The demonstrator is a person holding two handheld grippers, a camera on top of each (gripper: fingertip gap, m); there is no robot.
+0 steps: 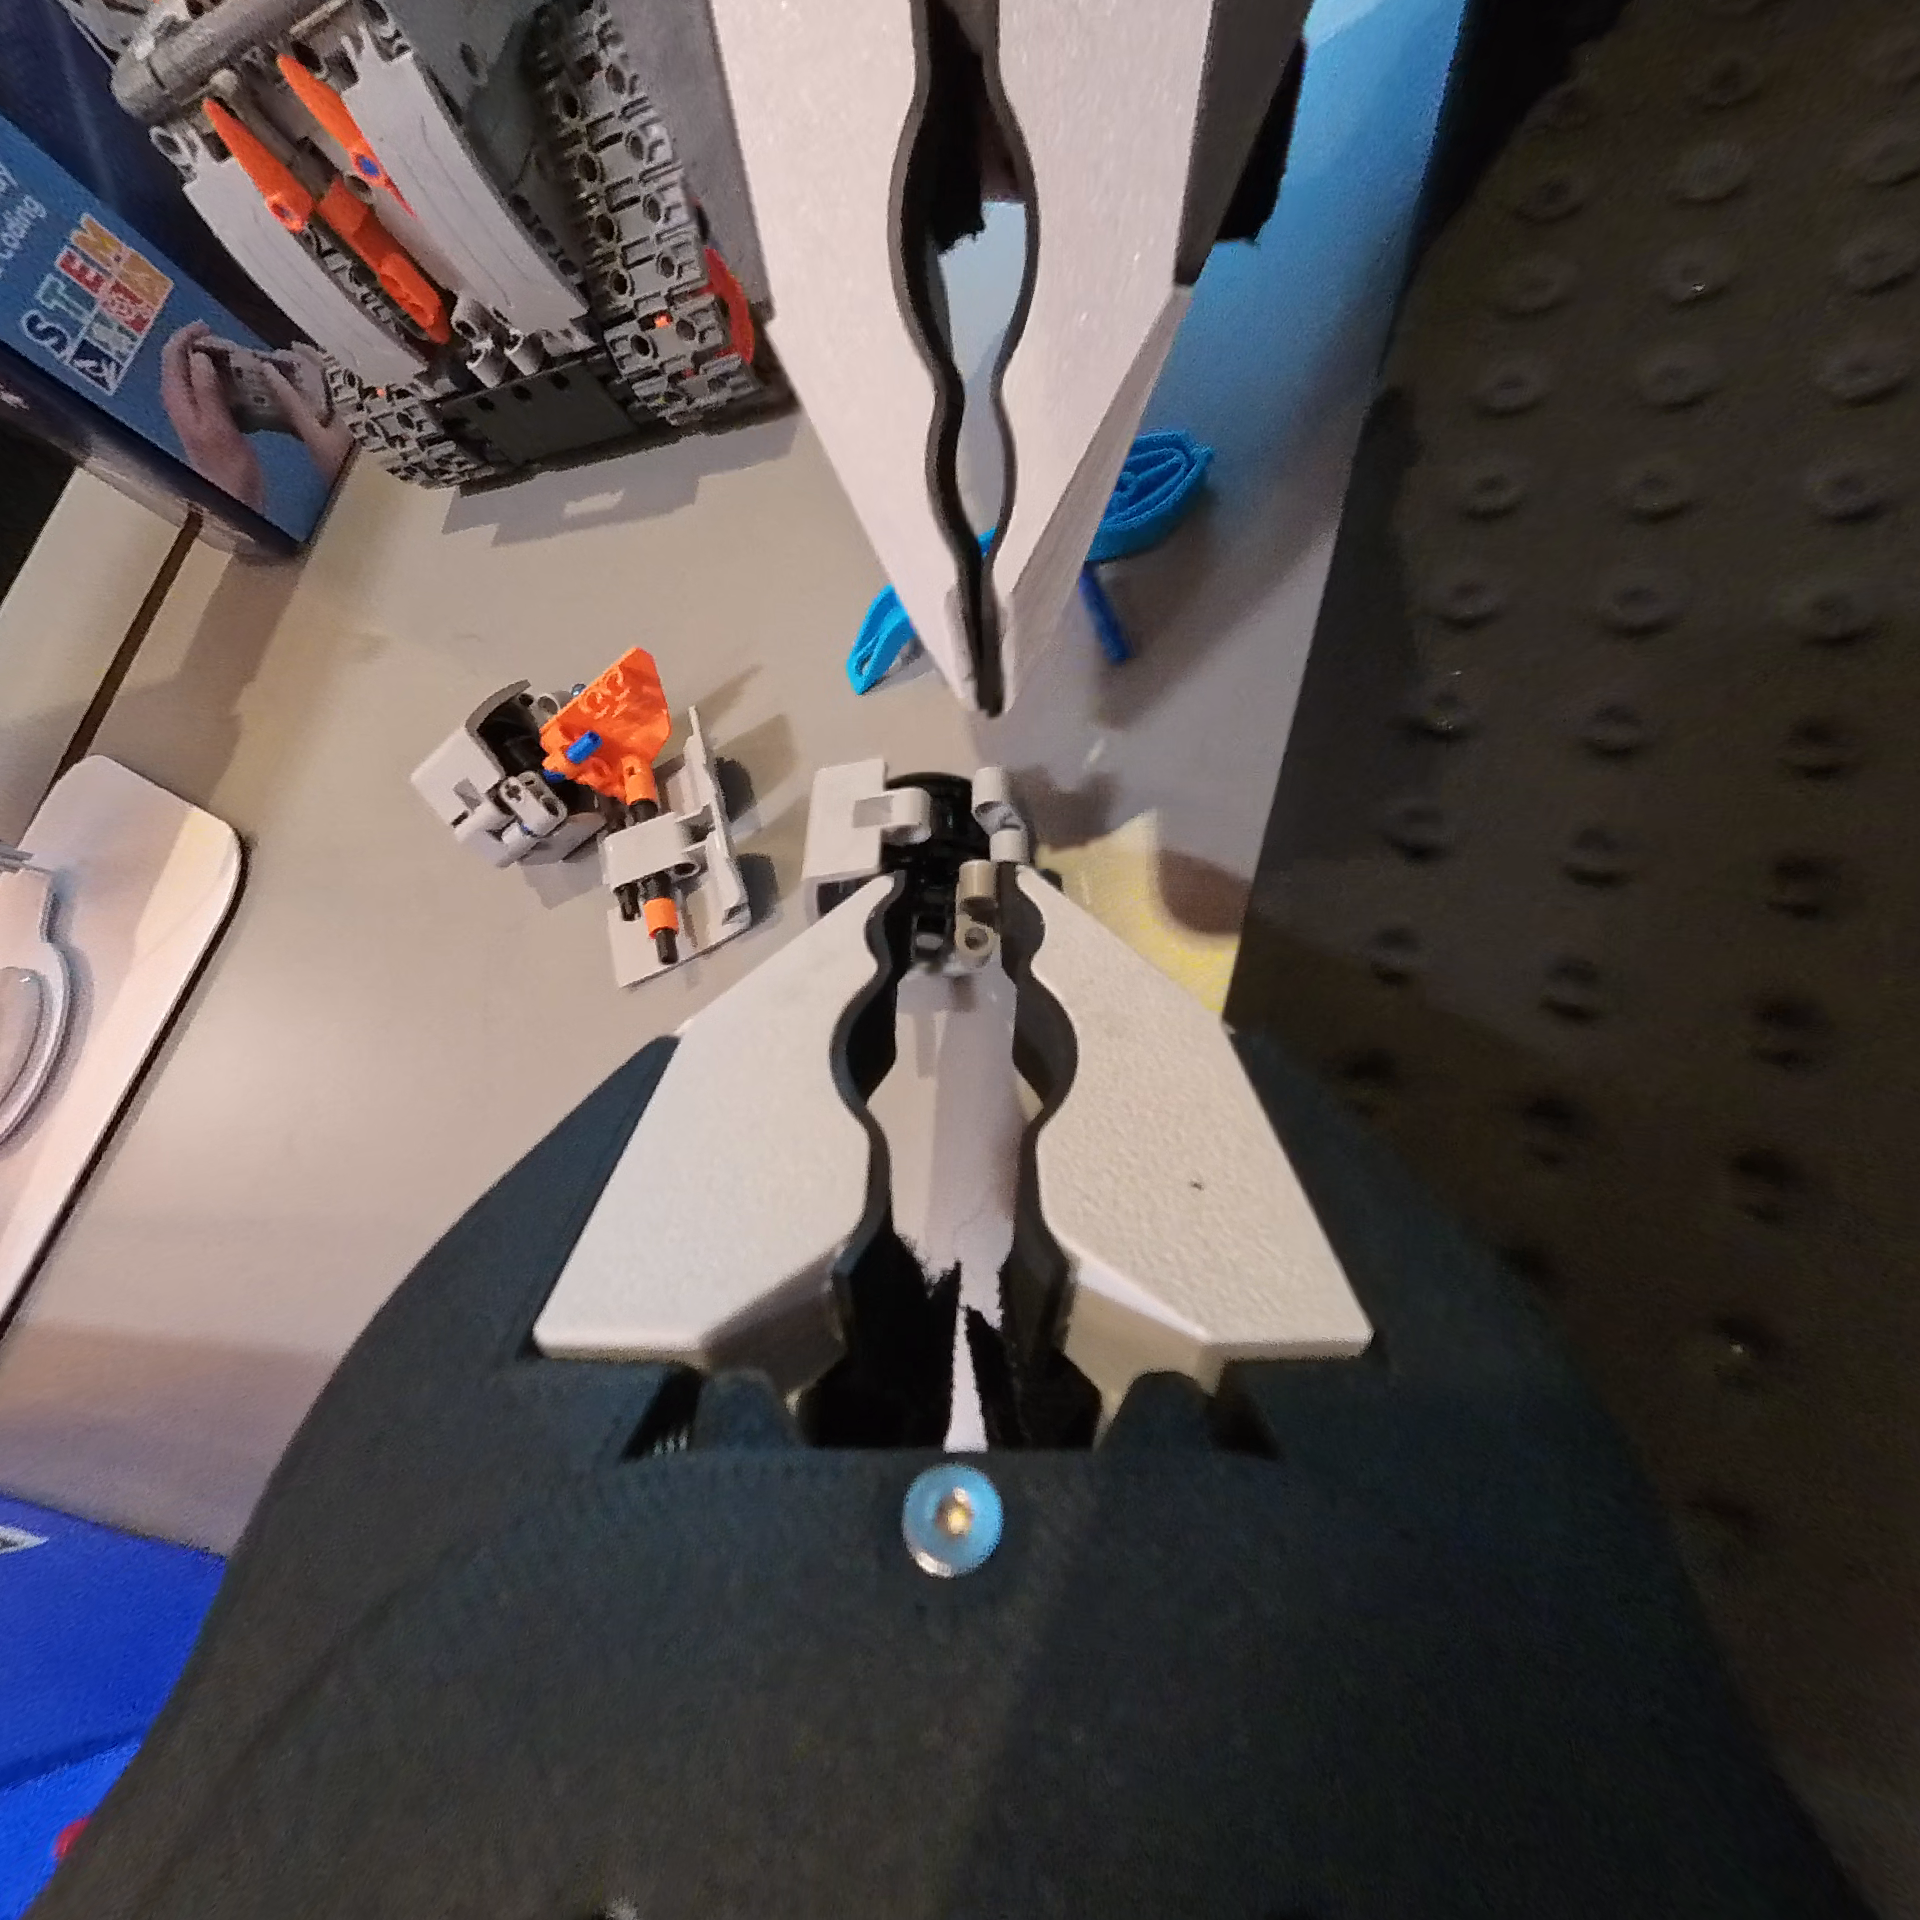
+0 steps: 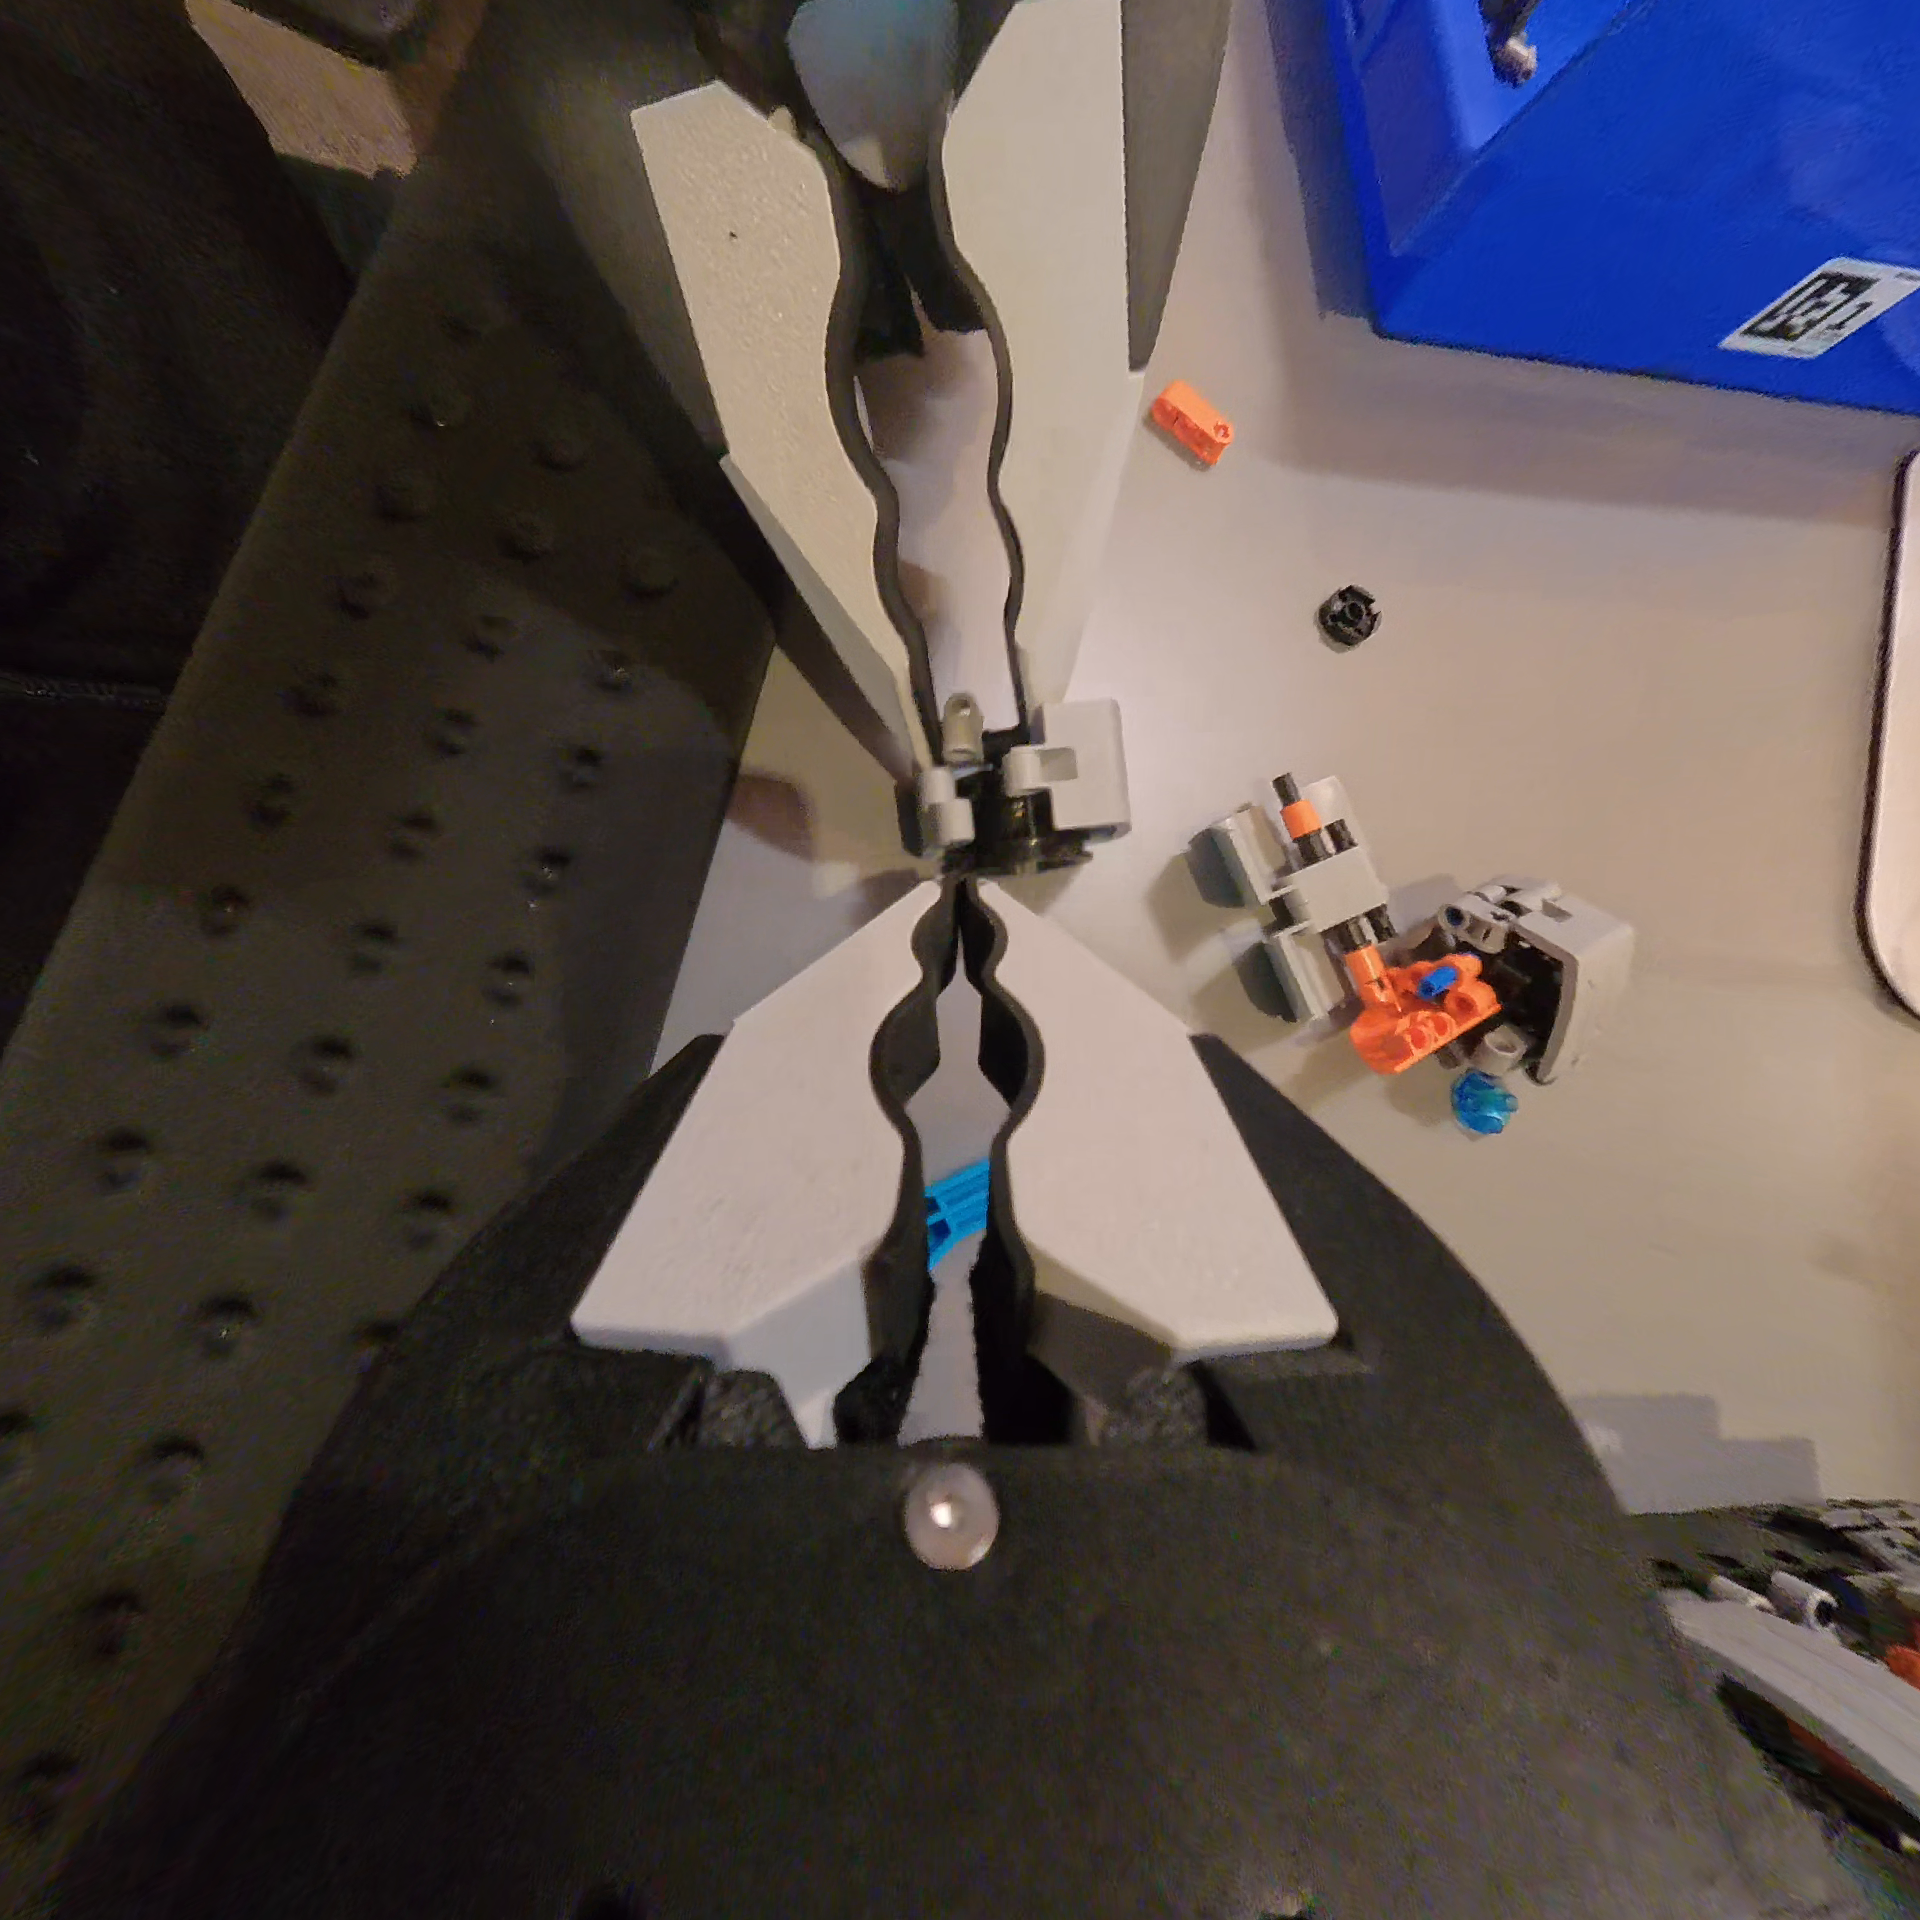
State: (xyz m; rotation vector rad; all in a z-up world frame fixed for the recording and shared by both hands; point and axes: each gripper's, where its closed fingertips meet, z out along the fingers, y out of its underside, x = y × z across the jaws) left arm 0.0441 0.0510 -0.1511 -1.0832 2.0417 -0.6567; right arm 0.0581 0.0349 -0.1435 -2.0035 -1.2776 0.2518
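Both tools nearly closed: left tool grips 1 grey brick assembly, right tool pinched empty beside it.

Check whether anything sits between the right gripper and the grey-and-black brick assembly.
Nothing visible does. The right gripper, shut, points straight at the brick assembly held by the left gripper; only a small bare gap separates them.

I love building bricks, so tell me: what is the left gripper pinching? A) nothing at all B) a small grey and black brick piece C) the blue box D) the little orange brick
B: the left gripper is closed on the small grey and black brick piece, while the little orange brick lies alone on the table.
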